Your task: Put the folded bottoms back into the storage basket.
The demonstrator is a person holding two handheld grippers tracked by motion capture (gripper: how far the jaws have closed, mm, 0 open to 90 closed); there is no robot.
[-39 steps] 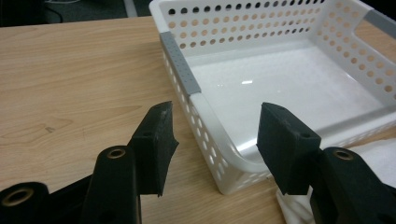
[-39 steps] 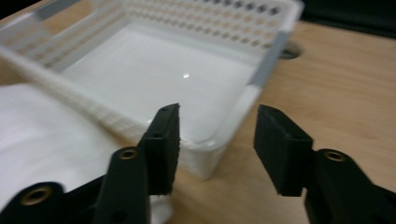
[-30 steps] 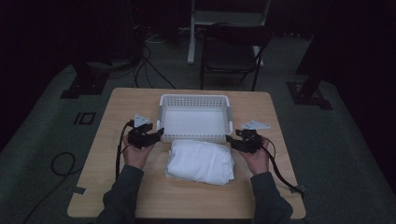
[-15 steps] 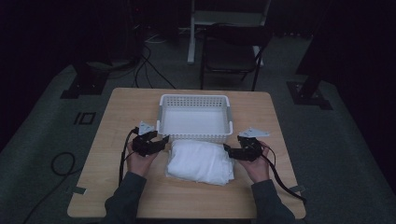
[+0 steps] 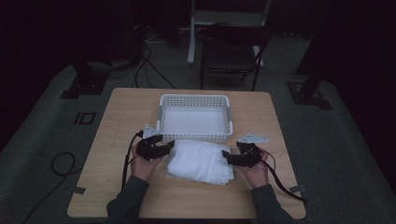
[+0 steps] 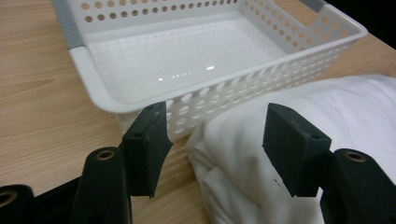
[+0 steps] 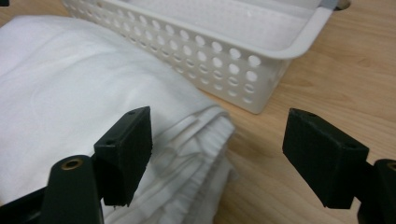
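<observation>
A folded white cloth (image 5: 200, 162) lies on the wooden table (image 5: 121, 112), just in front of an empty white perforated basket (image 5: 195, 99). My left gripper (image 5: 164, 147) is at the cloth's left edge. Its jaws have just been opening and stand open, with the cloth's corner (image 6: 299, 116) ahead of them and untouched beside the basket's wall (image 6: 107, 100). My right gripper (image 5: 229, 156) is at the cloth's right edge. Its jaws have also just been opening. They stand wide around the layered edge of the cloth (image 7: 70, 93) without pressing it, and the basket (image 7: 261, 46) is behind.
A dark chair (image 5: 231, 51) and stand legs are on the floor beyond the table's far edge. Cables trail from both grippers toward the near edge. Bare wood lies left and right of the basket and in front of the cloth.
Both hands have drawn back from the basket's front corners toward the near edge and now flank the cloth. The cloth and basket have not moved.
</observation>
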